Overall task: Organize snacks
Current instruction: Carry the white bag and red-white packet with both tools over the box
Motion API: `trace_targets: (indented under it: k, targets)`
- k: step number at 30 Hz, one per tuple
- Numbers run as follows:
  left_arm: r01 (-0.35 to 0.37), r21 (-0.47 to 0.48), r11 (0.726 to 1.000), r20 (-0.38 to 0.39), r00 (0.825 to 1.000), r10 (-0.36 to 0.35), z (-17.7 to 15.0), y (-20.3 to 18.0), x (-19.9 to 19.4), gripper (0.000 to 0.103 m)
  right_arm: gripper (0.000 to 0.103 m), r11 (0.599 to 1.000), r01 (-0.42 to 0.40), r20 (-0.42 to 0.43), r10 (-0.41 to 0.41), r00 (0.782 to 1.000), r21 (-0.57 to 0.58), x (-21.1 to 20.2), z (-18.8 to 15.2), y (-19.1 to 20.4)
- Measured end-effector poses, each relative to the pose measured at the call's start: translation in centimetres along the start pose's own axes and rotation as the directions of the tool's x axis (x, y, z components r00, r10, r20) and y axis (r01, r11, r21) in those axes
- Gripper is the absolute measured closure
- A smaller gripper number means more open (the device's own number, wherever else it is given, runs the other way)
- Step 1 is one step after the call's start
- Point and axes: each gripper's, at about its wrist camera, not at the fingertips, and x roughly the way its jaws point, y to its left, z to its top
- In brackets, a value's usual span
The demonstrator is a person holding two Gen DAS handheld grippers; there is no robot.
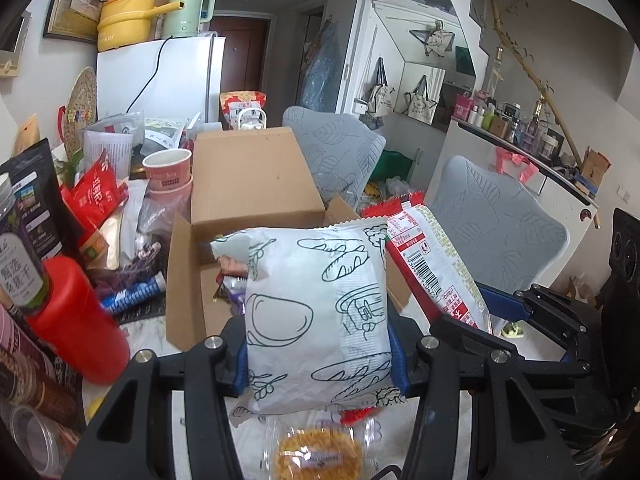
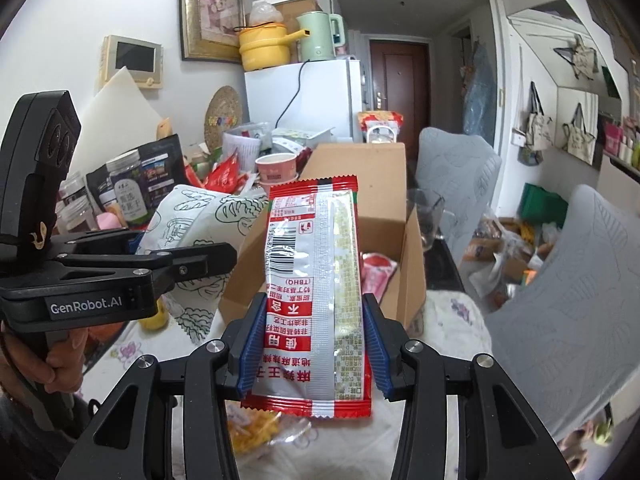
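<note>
Pretty cluttered room tbh. There's a white fridge (image 1: 160,76) against the back wall with a yellow pot (image 1: 124,20) and a pale green kettle (image 1: 186,10) sitting on top. A framed picture (image 2: 212,10) hangs on the wall, a dark brown door (image 2: 398,84) is behind, and two grey chairs (image 1: 496,224) stand on the right.
</note>
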Motion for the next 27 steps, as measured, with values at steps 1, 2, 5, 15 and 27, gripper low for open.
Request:
trace_targets:
  k: [1,2,5,15,27]
  targets:
    - [-0.003,-0.001,1.000,0.009,1.000,0.003,0.5,0.2,0.3,0.051,0.058,1.000,0.000,0.002,0.000,1.000,-0.001,0.3,0.3,-0.2]
    - [-0.006,-0.002,1.000,0.016,1.000,0.006,0.9,0.3,0.7,0.051,0.058,1.000,0.001,0.006,-0.001,1.000,-0.002,0.8,0.8,-0.3]
    - [-0.011,-0.003,1.000,0.037,0.999,0.011,2.4,0.9,1.7,0.051,0.058,1.000,0.003,0.022,-0.003,1.000,-0.007,1.8,2.0,-0.9]
    - [-0.029,0.002,1.000,0.093,0.995,0.029,6.6,2.2,4.8,0.051,0.058,0.999,0.022,0.041,-0.021,0.999,-0.029,5.7,5.4,-2.3]
    - [-0.137,-0.004,0.991,0.094,0.986,0.137,7.9,4.4,9.0,0.051,0.058,0.999,0.005,0.022,-0.004,1.000,-0.040,11.4,7.6,-2.3]
